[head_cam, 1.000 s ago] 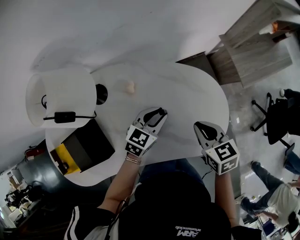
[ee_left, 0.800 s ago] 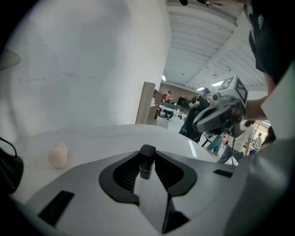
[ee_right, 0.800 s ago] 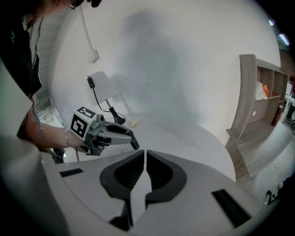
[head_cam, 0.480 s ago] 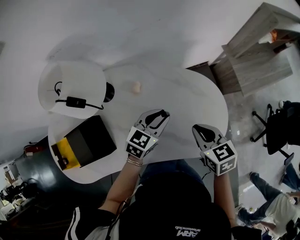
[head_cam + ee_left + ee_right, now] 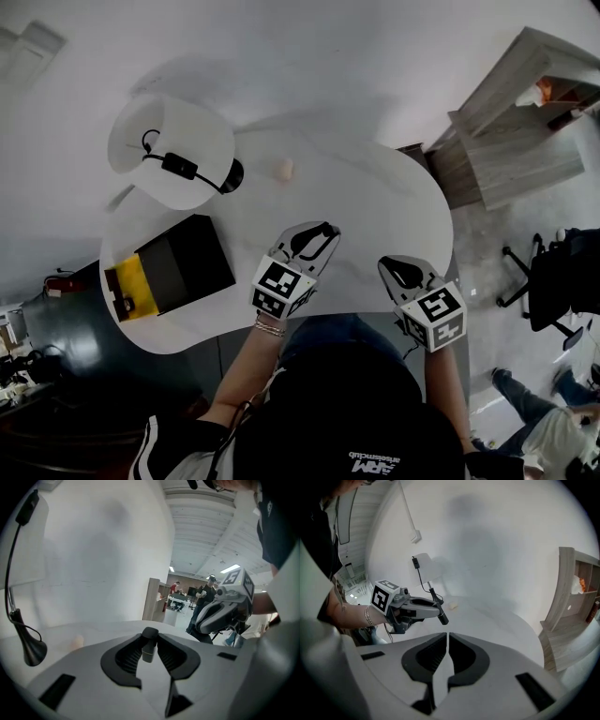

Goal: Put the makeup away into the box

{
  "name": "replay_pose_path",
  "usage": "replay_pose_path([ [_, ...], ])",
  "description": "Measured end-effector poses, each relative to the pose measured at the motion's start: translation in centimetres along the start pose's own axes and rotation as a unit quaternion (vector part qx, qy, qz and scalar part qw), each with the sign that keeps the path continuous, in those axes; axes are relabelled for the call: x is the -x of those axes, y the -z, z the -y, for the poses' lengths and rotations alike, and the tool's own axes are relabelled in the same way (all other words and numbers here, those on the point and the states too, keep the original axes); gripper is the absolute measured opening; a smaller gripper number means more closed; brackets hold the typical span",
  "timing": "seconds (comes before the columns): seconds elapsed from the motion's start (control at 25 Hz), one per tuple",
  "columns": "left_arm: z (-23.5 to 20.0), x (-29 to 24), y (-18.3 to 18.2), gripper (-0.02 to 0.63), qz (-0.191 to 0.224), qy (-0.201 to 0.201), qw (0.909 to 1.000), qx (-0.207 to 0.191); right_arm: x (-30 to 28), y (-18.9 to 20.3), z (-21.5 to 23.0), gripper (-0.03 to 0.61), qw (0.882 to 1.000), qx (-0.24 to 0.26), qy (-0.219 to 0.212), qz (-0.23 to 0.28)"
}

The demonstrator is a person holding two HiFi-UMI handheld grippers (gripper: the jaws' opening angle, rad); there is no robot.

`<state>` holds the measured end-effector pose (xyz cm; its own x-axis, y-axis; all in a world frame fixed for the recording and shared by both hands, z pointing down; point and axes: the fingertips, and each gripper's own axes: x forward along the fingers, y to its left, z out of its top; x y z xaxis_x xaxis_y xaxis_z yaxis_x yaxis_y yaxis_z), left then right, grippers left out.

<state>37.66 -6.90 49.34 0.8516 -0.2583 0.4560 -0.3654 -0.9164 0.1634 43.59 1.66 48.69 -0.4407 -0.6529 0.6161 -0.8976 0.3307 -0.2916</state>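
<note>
Head view, L to R: black box (image 5: 183,267) w/ a yellow end sits at the bench's (image 5: 375,197) 9 o'clock edge. A white lamp (image 5: 173,150) stands at approx 11 o'clock, just beyond the box. A small peach item (image 5: 282,169) lies near 12 o'clock, type unclear. L tool (image 5: 323,234) is over the 6 o'clock side, gripping a small dark makeup tube (image 5: 149,645) between its pads, well apart from the box. R tool (image 5: 447,637) is at 4 o'clock, jaws closed, nothing between them.
</note>
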Motion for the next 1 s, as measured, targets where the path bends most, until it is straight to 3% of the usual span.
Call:
replay_pose_path([
  [0.16, 1.1, 1.6, -0.1, 0.115, 0.010, -0.020, 0.9997, 0.010, 1.0, 1.2, -0.7, 0.031, 1.000, 0.006, -0.004, -0.019],
  [0.4, 3.4, 3.3, -0.1, 0.115, 0.023, -0.035, 0.9991, 0.008, 2.5, 1.9, -1.6, 0.031, 1.000, 0.018, -0.007, -0.007],
  [0.68, 4.9, 6.0, 0.8, 0.115, 0.051, -0.063, 0.9956, 0.047, 3.7, 3.2, -3.7, 0.031, 0.999, 0.046, -0.022, -0.008],
  [1.0, 6.4, 9.9, 2.2, 0.115, 0.058, -0.091, 0.9929, 0.049, 4.2, 3.9, -6.2, 0.031, 0.997, 0.063, -0.041, -0.009],
])
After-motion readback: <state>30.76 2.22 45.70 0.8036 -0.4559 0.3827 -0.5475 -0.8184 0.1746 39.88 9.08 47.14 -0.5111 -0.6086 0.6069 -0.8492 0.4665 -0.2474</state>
